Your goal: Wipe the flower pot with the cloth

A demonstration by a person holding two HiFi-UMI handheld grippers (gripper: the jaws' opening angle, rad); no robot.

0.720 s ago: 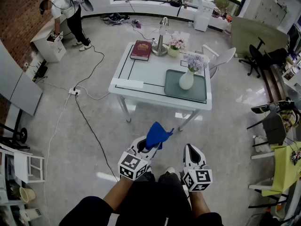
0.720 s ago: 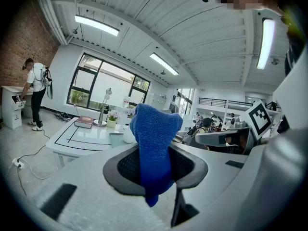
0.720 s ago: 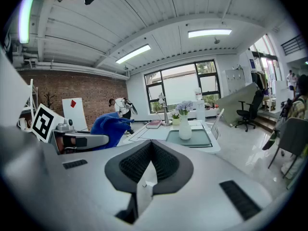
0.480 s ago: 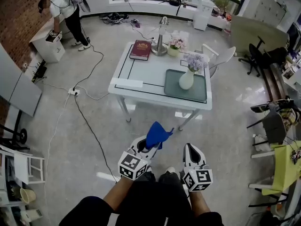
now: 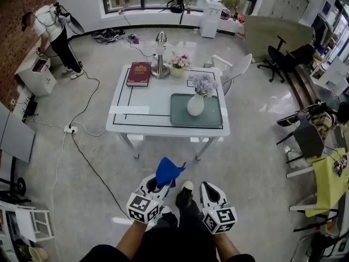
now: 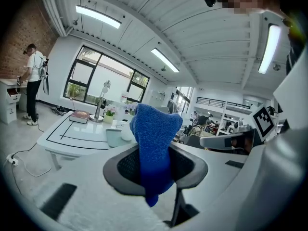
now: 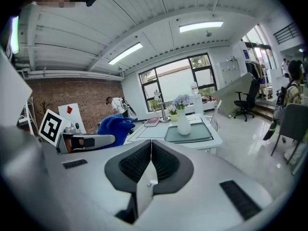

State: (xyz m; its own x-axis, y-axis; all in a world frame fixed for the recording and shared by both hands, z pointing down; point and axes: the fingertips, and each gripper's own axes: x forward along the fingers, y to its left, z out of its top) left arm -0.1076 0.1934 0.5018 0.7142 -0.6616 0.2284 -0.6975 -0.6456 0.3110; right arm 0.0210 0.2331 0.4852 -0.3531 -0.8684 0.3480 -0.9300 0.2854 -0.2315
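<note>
The left gripper (image 6: 154, 165) has its jaws clamped on a fold of blue terry cloth (image 6: 155, 129), which stands up in a loose peak above the pads and hangs in a short tail below them. The right gripper (image 7: 150, 163) has its jaws pressed together with nothing between them. Both are held low in front of the person's body, well apart from the white glass-topped table (image 5: 136, 100). The task's object, taken here to be the white bulbous vase of lilac flowers (image 5: 195, 105), stands upright on a grey-green rectangular tray (image 5: 182, 118) at the table's near right. Likely hazards follow. (a) The cloth is pinched along one narrow fold, so dragging it over a smooth glaze could pull it free. (b) The vase looks narrow-footed and top-heavy with its blooms. A sideways wipe from one gripper alone could tip it or skate it across the tray, and the right gripper would have to open before it could steady it. (c) A black cable (image 5: 95, 171) crosses the floor to the left between the person and the table, so a step drifting that way could snag it. (d) A small pot of pink flowers (image 5: 178, 69) stands beside a silver lamp (image 5: 160, 64) at the far edge and could be mistaken for the target.
</note>
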